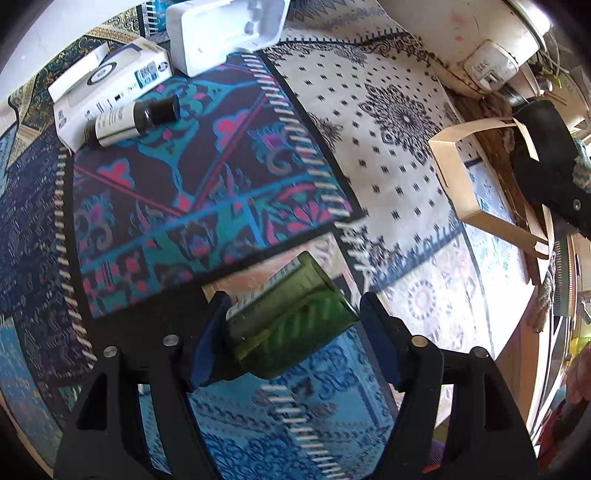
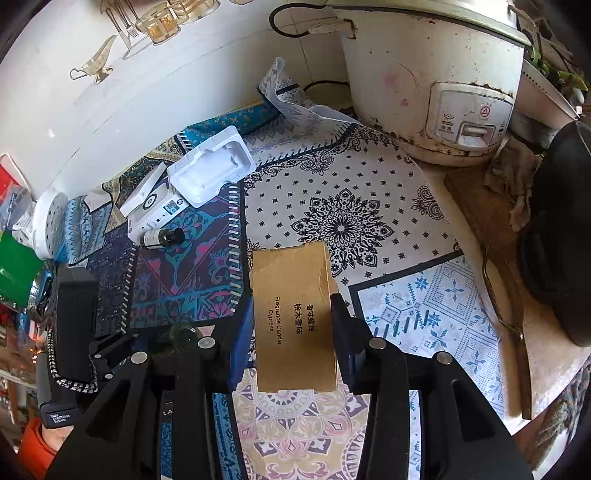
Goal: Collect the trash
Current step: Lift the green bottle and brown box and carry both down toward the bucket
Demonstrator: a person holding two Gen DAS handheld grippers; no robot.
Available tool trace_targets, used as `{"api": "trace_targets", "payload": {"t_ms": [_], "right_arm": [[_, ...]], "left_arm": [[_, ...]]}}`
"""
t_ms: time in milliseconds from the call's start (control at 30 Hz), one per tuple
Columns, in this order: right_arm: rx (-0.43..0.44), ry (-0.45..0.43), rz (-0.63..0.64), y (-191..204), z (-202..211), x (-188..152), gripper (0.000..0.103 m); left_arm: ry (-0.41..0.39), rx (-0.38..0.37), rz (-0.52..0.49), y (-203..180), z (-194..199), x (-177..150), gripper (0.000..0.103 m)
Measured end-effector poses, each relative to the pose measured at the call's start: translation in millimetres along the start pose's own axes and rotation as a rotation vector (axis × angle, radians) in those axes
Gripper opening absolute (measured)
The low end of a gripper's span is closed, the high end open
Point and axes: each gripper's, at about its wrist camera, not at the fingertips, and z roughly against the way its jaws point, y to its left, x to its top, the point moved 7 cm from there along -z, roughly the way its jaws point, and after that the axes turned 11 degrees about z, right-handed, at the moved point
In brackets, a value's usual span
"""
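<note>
The counter (image 2: pixel 546 373) was covered with patterned cloths (image 2: pixel 340 221), and a worn white rice cooker (image 2: pixel 428 81) stood at its far right corner, next to a dark pan (image 2: pixel 557 236) on a wooden board.

Toward the far left lay a white box (image 1: pixel 107 81) with a moulded white plastic tray (image 1: pixel 225 29) just beyond it and a small dark bottle (image 1: pixel 133 120) on its side, touching the box's near edge.

The right hand-held gripper (image 2: pixel 293 328) was clamped on a brown cardboard carton (image 2: pixel 293 314) printed "Fragrance Candle Cypress", both blue pads pressed against its sides, holding it above the cloths. In the left wrist view that carton (image 1: pixel 480 173) showed as an open sleeve at the right.

The left hand-held gripper (image 1: pixel 291 314) stood with its fingers apart around a green glass jar (image 1: pixel 288 314). The jar was tilted, resting against the left pad (image 1: pixel 207 350), while a gap showed between it and the right finger, so it was not squeezed. It hung over the cloths near the counter's front.
</note>
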Motion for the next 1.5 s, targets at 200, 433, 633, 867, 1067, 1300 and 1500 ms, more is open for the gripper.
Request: {"api": "trace_targets", "payload": {"t_ms": [200,433,633,867,1067,1300,1500], "right_arm": [[0.003,-0.025,0.005,-5.8,18.4,-9.5,0.037],[0.044,-0.044,0.046,-8.1,32.5,-18.9,0.037],[0.077,-0.047,0.123,-8.1,43.2,-26.4,0.037],[0.117,-0.048,0.202,-0.7,53.6,-29.8,0.037],[0.13,-0.089,0.235,18.8,74.0,-37.2,0.037],[0.124,-0.132,0.224,54.2,98.3,-62.1,0.037],[0.095,-0.136,0.188,92.3,110.0,-105.2,0.037]], "left_arm": [[-0.018,0.046,0.017,-2.9,0.6,-21.8,0.069],[-0.107,0.119,0.056,-0.7,7.4,-46.6,0.064],[-0.189,0.159,0.177,7.1,21.2,-55.6,0.064],[-0.351,0.183,0.246,2.2,78.9,-63.3,0.064],[-0.47,0.159,0.277,-2.4,132.1,-74.2,0.064],[-0.542,0.13,0.25,1.8,171.4,-110.7,0.064],[-0.536,0.111,0.191,17.3,188.7,-167.1,0.064]]}}
